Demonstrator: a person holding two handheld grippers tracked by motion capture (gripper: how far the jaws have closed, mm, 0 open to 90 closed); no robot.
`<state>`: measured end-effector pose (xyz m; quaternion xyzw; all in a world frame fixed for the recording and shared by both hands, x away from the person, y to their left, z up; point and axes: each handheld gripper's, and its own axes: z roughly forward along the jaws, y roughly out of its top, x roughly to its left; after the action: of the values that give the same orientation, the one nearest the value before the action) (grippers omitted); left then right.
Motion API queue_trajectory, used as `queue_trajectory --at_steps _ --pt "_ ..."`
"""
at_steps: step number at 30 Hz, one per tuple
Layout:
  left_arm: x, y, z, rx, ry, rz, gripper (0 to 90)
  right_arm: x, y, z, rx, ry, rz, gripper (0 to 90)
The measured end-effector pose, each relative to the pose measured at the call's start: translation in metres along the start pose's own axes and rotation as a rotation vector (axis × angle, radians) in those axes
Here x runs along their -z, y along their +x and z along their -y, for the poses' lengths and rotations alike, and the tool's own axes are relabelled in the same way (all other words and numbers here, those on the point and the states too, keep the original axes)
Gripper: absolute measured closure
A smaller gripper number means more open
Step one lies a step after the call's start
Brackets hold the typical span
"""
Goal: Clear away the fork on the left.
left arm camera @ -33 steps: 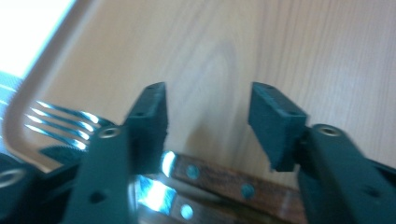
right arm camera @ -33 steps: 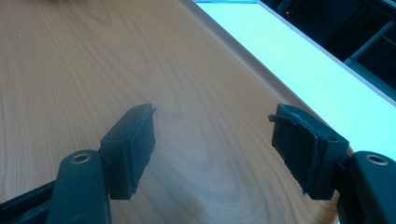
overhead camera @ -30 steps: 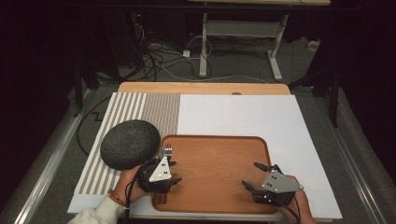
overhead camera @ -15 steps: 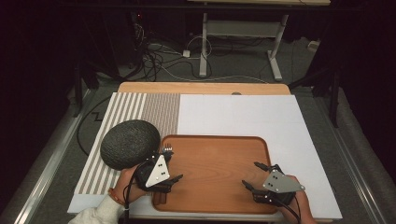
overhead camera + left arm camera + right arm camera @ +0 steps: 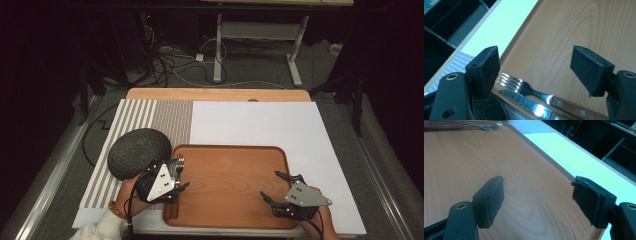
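A fork (image 5: 521, 86) and a knife (image 5: 524, 102) are seen lying flat, side by side and close together, at the left edge of a wooden tray (image 5: 235, 185). Both are of bright metal with brown wooden handles fixed by small rivets. The fork's tines are pointed toward the tray's far left corner, and the knife's blade tip is laid just beside the tines, on their outer side.
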<state>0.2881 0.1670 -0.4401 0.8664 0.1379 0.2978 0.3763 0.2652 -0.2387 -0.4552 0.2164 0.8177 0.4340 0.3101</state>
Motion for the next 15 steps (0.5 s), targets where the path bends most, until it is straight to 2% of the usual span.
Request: queue_trajectory --at_steps 7,15 --pt "0.005 0.003 0.006 0.002 0.010 -0.029 22.6 0.000 -0.002 -0.001 -0.012 -0.013 0.010 20.8" --pt "0.011 0.011 0.019 0.030 0.020 -0.069 21.6 -0.001 -0.004 -0.001 -0.024 -0.021 0.014 17.4"
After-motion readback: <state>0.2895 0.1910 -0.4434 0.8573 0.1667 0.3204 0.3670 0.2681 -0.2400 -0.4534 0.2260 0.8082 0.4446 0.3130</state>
